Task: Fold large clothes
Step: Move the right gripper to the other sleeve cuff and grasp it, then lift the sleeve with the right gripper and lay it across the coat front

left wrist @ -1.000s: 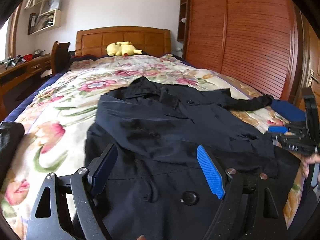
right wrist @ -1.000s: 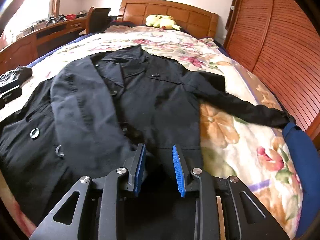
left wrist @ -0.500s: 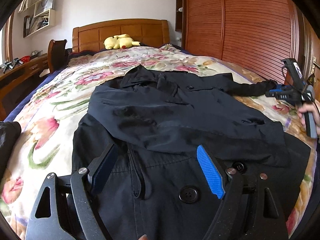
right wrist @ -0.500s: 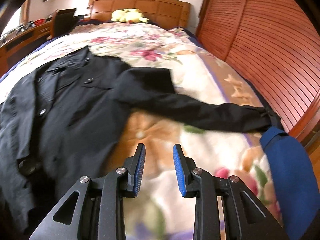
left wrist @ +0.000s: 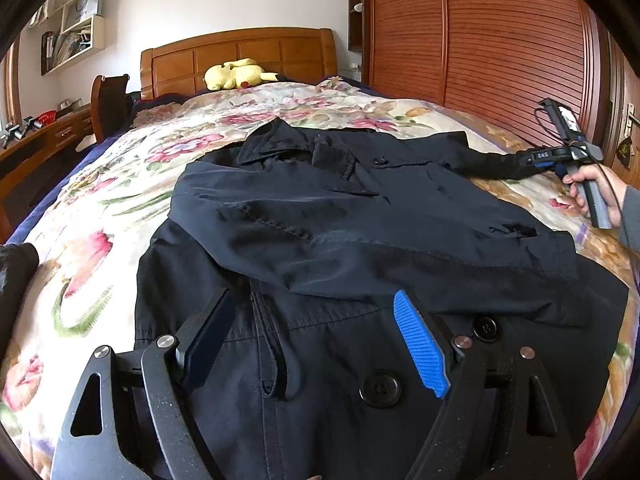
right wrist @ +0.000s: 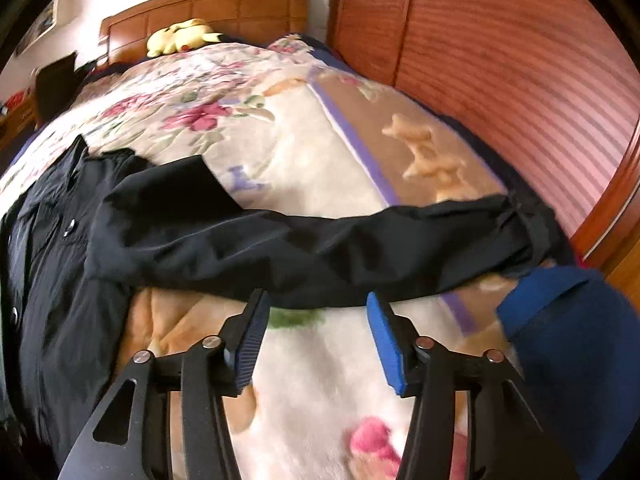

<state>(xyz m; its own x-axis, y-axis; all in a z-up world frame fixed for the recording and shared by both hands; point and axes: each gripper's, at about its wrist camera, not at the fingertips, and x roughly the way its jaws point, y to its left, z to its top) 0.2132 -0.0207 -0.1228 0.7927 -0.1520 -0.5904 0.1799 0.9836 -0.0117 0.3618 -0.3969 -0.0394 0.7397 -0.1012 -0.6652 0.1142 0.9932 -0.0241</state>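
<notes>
Bedspread, right gripper jaws newly wider.

The right wrist view is smeared with motion blur, so the floral blanket and the louvred wardrobe doors lose their detail. The black coat runs off the bottom edge of the left wrist view, its hem hidden behind the left gripper. A dark bundle at that view's left edge is cut off and cannot be identified.

Black fingers – blue ribbed pads, grey sleeve
</notes>
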